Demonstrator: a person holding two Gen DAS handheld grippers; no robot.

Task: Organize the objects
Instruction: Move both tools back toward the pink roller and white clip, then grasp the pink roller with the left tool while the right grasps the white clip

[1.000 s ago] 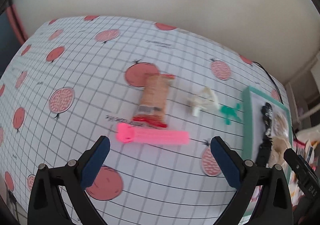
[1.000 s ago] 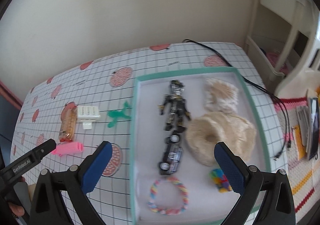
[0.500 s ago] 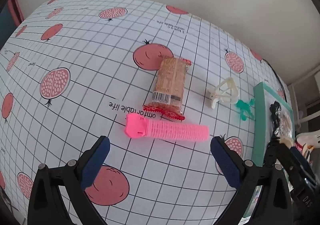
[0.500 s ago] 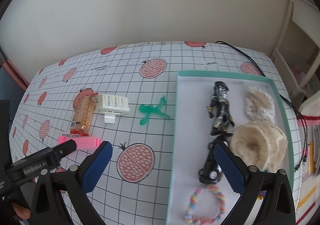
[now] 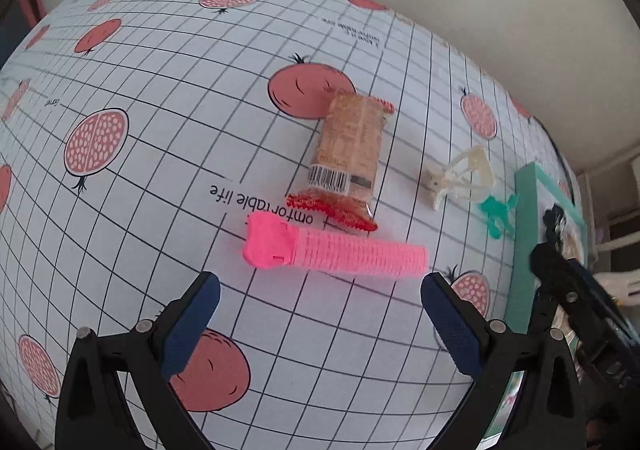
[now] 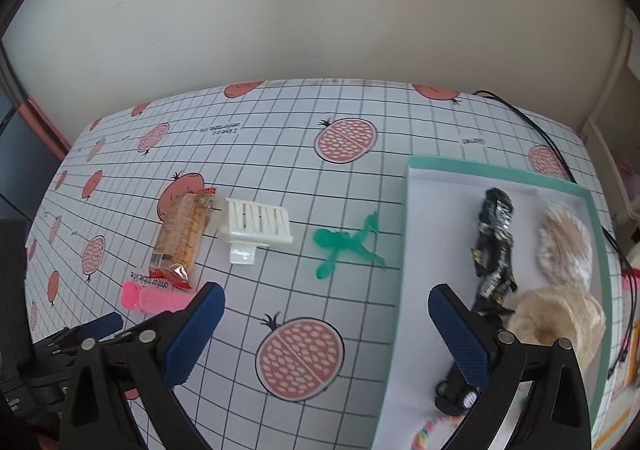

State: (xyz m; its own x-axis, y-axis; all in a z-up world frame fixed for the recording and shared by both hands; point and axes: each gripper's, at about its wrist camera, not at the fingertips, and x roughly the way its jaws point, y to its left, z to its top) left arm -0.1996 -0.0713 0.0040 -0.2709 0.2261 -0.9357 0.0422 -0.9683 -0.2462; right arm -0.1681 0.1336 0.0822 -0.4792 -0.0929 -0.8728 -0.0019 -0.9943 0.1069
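A pink hair roller (image 5: 334,246) (image 6: 154,296) lies on the pomegranate-print tablecloth, just beyond my open left gripper (image 5: 320,300). Behind it sits an orange snack packet (image 5: 348,154) (image 6: 182,240). To the right are a cream hair clip (image 5: 460,176) (image 6: 256,228) and a green toy figure (image 5: 496,210) (image 6: 344,246). My right gripper (image 6: 326,306) hangs open and empty above the cloth between the green figure and the teal-rimmed tray (image 6: 402,250) (image 5: 522,242). The tray holds a black robot toy (image 6: 494,238), a black toy car (image 6: 460,390), beige fluffy pieces (image 6: 564,242) and a pastel bracelet (image 6: 426,428).
A black cable (image 6: 560,154) runs along the table's far right edge. The wall stands close behind the table. White furniture (image 6: 624,138) is at the right. The left gripper's body (image 6: 60,354) shows at the lower left of the right wrist view.
My left gripper has moved closer to the pink roller, which now looms larger. My right gripper has swung left from over the tray to over the cloth near the green figure.
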